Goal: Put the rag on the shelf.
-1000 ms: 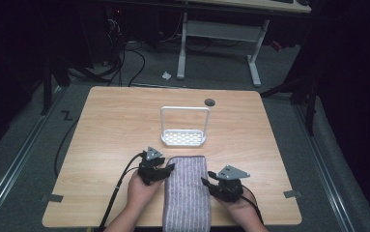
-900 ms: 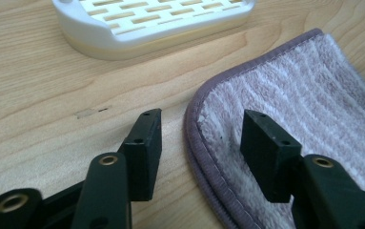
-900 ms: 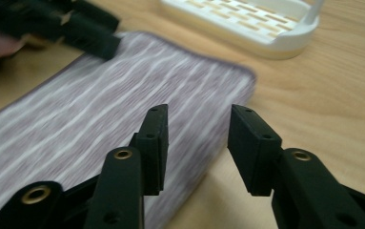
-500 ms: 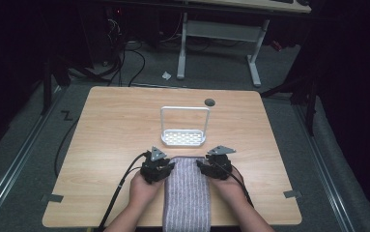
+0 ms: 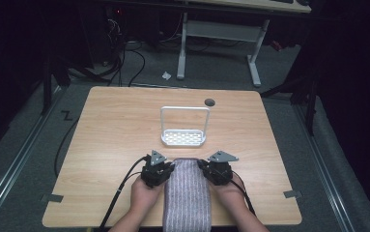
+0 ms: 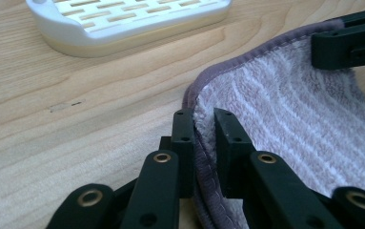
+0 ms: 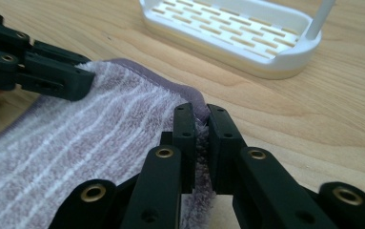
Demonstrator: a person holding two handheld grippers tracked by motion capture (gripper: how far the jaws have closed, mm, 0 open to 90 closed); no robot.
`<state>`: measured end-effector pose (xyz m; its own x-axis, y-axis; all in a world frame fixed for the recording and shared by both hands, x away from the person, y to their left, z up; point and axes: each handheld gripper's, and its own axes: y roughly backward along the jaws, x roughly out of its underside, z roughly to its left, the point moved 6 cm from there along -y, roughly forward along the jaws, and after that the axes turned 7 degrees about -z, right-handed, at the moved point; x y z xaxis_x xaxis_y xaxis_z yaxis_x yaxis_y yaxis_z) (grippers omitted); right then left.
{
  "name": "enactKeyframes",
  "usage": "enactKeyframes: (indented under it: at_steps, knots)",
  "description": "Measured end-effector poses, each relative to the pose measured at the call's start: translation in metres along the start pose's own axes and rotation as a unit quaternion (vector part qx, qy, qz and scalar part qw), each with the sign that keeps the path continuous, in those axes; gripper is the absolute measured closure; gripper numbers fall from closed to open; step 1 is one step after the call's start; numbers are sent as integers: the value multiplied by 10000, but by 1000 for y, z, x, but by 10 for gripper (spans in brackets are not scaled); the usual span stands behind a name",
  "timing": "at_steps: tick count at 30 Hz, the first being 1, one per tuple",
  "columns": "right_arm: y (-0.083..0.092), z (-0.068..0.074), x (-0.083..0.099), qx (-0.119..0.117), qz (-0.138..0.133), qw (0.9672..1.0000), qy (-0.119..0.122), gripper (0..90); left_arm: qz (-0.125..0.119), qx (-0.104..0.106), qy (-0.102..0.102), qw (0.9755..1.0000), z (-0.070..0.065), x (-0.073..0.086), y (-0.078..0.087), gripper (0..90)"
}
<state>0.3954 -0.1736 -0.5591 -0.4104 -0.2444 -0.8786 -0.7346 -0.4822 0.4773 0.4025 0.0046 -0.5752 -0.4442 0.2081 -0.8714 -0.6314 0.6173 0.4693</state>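
Note:
A folded lilac towel [image 5: 187, 198] with pale stripes lies at the table's near edge, between the person's hands. My left gripper [image 5: 171, 167] holds its far left corner. In the left gripper view the jaws [image 6: 203, 119] have just been closing and now pinch the towel's hemmed edge [image 6: 289, 109]. My right gripper [image 5: 203, 166] is at the far right corner. Its jaws [image 7: 201, 112] have also just been closing and grip the towel's [image 7: 75, 148] hem. Each gripper view shows the other gripper's black jaw across the towel.
A white slotted tray [image 5: 183, 137] with a tall wire handle stands just beyond the towel, mid-table. A small dark hole [image 5: 209, 102] marks the table's far edge. Black cables trail from the left gripper off the near left edge. Another desk's legs stand beyond.
The right gripper has moved left and forward from beside the towel to its far right corner. Both grippers' jaws have closed onto the towel's edge.

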Motion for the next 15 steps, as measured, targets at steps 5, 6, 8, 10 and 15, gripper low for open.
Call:
enactKeyframes:
  at_steps: [5, 6, 8, 10, 15]
  knots:
    - [12, 6, 12, 108, -293, 9995, 107, 836, -144, -19, -56, 9999, -10, 4, 10, 795]
    - [14, 7, 14, 145, -300, 9993, 160, 836, -179, -42, -117, 9998, -12, 4, 12, 794]
    - [16, 7, 14, 126, -372, 9992, 88, 836, -323, -87, -150, 9993, -16, 4, 17, 794]
    - [19, 8, 12, 156, -475, 9987, 80, 836, -497, -105, -153, 9986, -18, 1, 22, 794]
    - [27, 14, 5, 322, -805, 9960, 201, 833, -1012, -192, -244, 9944, -25, -8, 34, 793]
